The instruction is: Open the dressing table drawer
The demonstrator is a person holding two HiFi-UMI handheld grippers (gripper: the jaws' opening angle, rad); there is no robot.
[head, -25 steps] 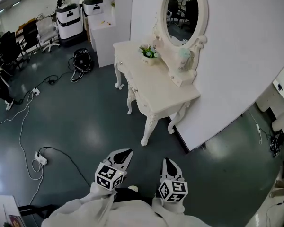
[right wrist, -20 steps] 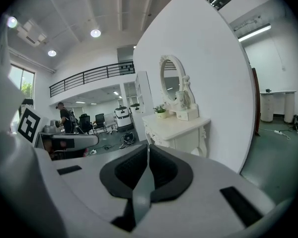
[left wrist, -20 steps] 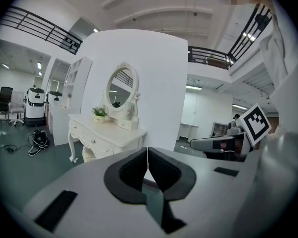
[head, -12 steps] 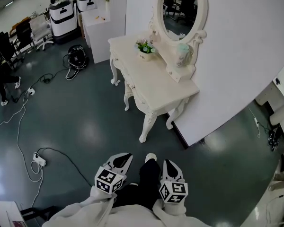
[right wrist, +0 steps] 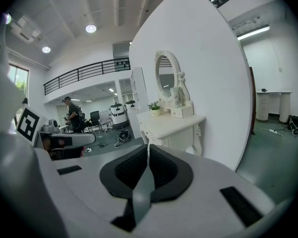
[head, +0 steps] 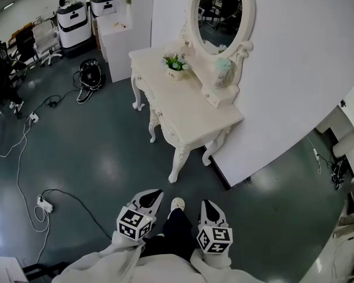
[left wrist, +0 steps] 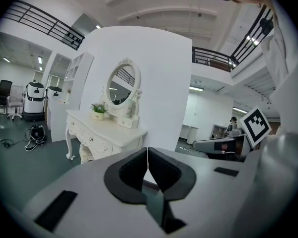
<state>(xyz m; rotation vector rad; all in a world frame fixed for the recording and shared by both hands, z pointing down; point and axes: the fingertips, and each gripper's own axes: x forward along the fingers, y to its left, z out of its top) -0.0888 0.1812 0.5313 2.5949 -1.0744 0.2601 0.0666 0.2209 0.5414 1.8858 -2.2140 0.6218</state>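
Note:
The cream dressing table (head: 192, 117) stands against the curved white wall, some steps ahead of me, with an oval mirror (head: 219, 13) and a small flower pot (head: 175, 62) on it. Its drawer fronts with small knobs (left wrist: 96, 143) face the open floor. My left gripper (head: 155, 193) and right gripper (head: 207, 204) hang low in the head view, far short of the table. Both are shut with nothing in them: the left gripper (left wrist: 147, 150) and the right gripper (right wrist: 148, 147) each show their pads pressed together. In the right gripper view the table (right wrist: 171, 125) is ahead.
Cables and a power strip (head: 43, 203) lie on the dark floor at the left. A black bag (head: 89, 74), a white cabinet (head: 115, 37) and white machines (head: 71, 17) stand beyond the table. A shoe (head: 177, 204) shows between the grippers.
The table has drifted left and slightly up in the head view as I step closer. A leg and shoe have come forward between the grippers. Both grippers stay shut.

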